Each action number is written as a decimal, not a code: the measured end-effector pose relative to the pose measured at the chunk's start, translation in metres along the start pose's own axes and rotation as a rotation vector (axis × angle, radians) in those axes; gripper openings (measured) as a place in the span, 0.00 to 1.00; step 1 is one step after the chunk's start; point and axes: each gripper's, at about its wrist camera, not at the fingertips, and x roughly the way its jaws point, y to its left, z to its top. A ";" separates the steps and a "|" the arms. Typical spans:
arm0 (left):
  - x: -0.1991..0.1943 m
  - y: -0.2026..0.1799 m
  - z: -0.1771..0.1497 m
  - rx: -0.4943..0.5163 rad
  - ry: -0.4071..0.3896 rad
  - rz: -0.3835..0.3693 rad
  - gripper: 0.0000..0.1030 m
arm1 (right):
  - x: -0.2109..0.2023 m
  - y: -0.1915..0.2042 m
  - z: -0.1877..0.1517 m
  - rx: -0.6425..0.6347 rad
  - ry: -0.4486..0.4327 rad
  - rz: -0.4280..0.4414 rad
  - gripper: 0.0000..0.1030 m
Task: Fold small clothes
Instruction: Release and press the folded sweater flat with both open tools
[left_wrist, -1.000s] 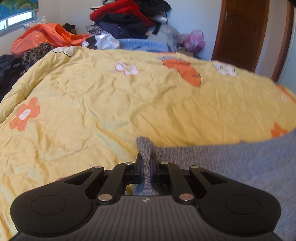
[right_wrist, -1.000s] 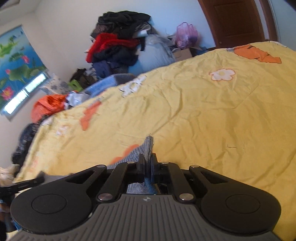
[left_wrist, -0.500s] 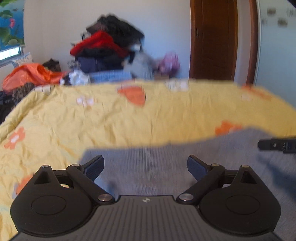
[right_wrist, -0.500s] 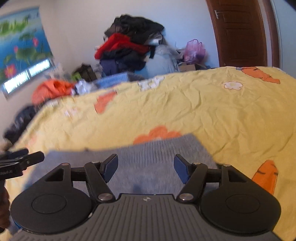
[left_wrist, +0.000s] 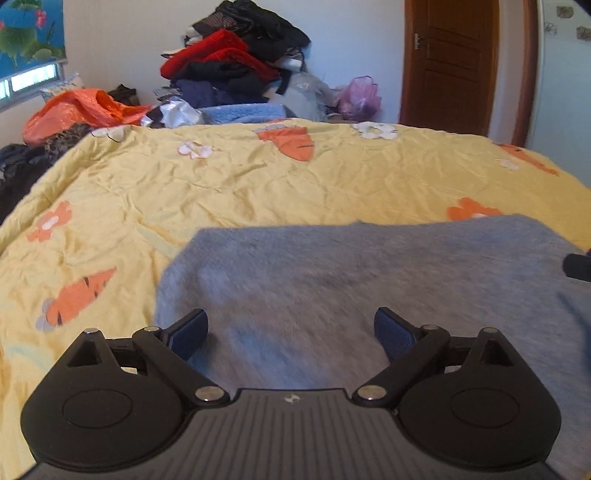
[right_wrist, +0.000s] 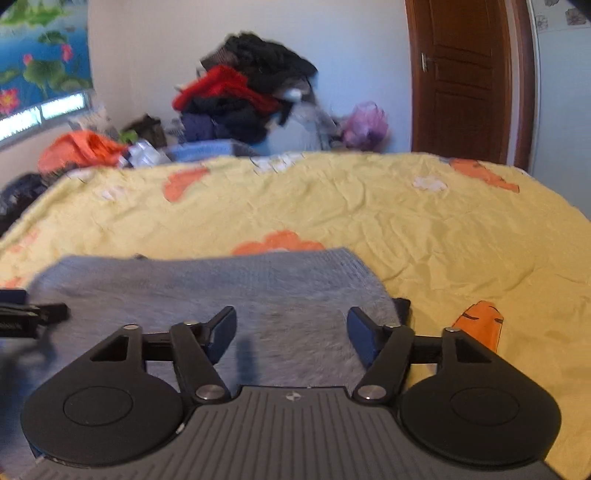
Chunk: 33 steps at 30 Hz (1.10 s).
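Grey knitted garment (left_wrist: 369, 288) is lying flat on the yellow quilt with orange carrot and flower prints (left_wrist: 258, 188), filling the near right part of the left wrist view. The left gripper (left_wrist: 291, 330) is hovering over its near edge with both blue-padded fingers (left_wrist: 188, 334) spread wide, gripping nothing. At the far right edge a dark tip of the right gripper (left_wrist: 578, 267) is showing above the cloth. Behind the bed a heap of red, black and blue clothes (left_wrist: 236, 70) is sitting beside a brown wooden door (left_wrist: 450, 62)

In the right wrist view the grey knit (right_wrist: 207, 291) is occupying the near left of the quilt (right_wrist: 424, 236), its ribbed far edge lying straight. The right gripper (right_wrist: 291, 332) is also standing open above the fabric, empty, while the black tip of the left gripper (right_wrist: 33, 317) is poking in at the left edge
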 end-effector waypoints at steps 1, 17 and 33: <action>-0.002 -0.002 -0.005 -0.007 0.013 -0.018 0.95 | -0.005 0.004 -0.003 -0.014 -0.003 -0.003 0.84; 0.005 0.002 -0.026 -0.022 -0.024 -0.035 0.98 | 0.004 -0.001 -0.010 0.061 0.094 -0.069 0.90; 0.005 0.002 -0.027 -0.027 -0.023 -0.041 1.00 | -0.003 -0.038 -0.008 0.100 0.078 -0.184 0.91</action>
